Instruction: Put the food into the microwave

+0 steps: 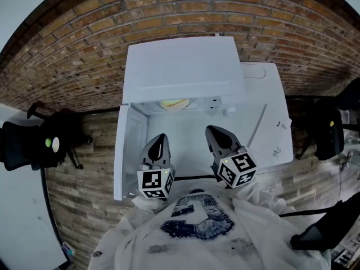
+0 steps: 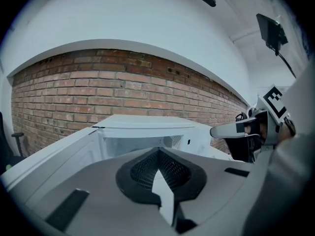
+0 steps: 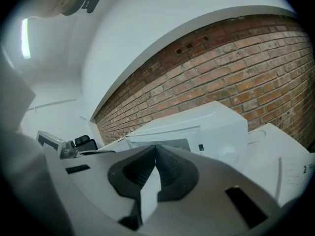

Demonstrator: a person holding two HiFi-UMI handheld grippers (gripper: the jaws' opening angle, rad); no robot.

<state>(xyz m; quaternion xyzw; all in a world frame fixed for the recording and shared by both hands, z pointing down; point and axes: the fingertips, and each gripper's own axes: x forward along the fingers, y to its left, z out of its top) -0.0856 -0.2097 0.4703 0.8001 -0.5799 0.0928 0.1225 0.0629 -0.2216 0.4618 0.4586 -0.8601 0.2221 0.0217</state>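
A white microwave (image 1: 183, 66) stands on a white table (image 1: 270, 122) against a brick wall, its door (image 1: 128, 151) swung open to the left. Inside, just under the top edge, a plate with yellowish food (image 1: 175, 103) shows. My left gripper (image 1: 159, 139) hangs in front of the open cavity, jaws shut and empty. My right gripper (image 1: 216, 133) is beside it to the right, also shut on nothing. In the left gripper view the shut jaws (image 2: 158, 151) point at the cavity (image 2: 142, 141). The right gripper view shows its shut jaws (image 3: 155, 149) below the microwave (image 3: 206, 127).
A brick wall (image 1: 84, 32) runs behind the table. A black office chair (image 1: 34, 142) stands at the left and another (image 1: 329, 131) at the right. The table's right part (image 1: 278, 145) lies beside the microwave. A person's white printed shirt (image 1: 197, 224) fills the bottom.
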